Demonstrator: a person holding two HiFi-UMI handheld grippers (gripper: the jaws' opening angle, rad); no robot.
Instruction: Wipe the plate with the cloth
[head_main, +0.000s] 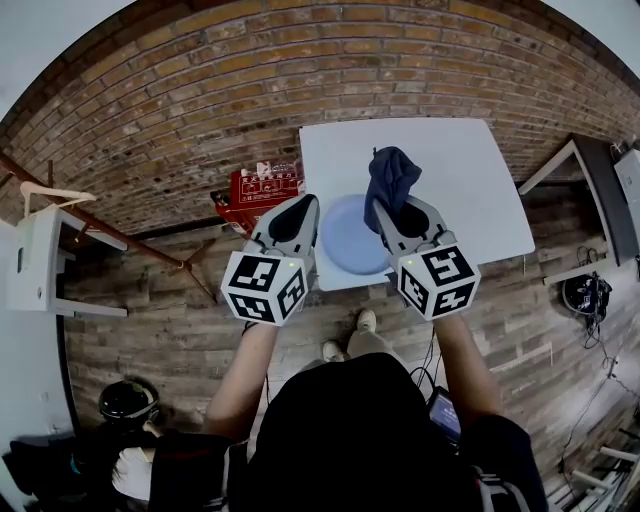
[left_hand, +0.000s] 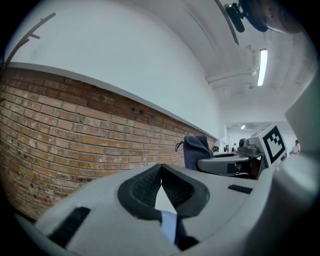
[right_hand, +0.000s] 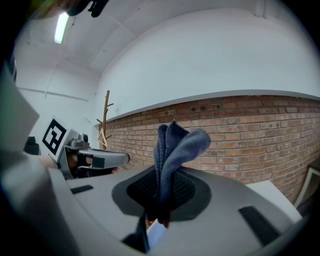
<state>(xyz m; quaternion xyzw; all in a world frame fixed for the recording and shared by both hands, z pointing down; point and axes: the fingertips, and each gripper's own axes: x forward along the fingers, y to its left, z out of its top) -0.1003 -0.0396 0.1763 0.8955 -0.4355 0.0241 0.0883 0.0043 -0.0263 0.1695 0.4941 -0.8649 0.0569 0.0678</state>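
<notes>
— From the head view, where is the plate?
— The blue plate (head_main: 348, 240) lies on the white table (head_main: 460, 170), between the two claws, just right of the left gripper (head_main: 298, 212) and partly under the right gripper (head_main: 395, 215).
— And the cloth?
— The dark blue cloth (head_main: 390, 175) sticks out past the right claw's tips.
— What does the left gripper view show?
— The jaws meet at their tips with nothing clamped. The plate (left_hand: 169, 225) shows through the gap behind them.
— And the right gripper view?
— The jaws are clenched on the cloth (right_hand: 172, 150), whose folds stand up beyond them. The left gripper (right_hand: 100, 159) sits off to its left.
</notes>
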